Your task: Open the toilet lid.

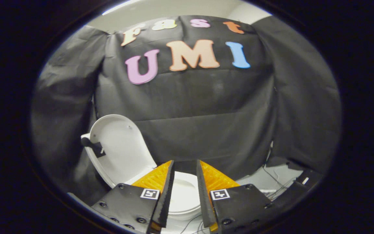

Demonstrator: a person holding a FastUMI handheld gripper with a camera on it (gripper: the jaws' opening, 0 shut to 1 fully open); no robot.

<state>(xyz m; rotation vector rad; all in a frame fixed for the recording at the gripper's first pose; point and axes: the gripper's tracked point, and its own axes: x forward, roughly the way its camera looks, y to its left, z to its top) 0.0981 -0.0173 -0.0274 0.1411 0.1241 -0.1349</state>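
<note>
The toilet lid (119, 152) stands raised and upright to the left of the claw, leaning toward the black cloth wall (206, 123). The claw (185, 169) hovers with its 2 fingers apart, gripping nothing. Between and just beyond them lies the white toilet seat (183, 195). Thin cables (276, 182) trail to the right.
</note>
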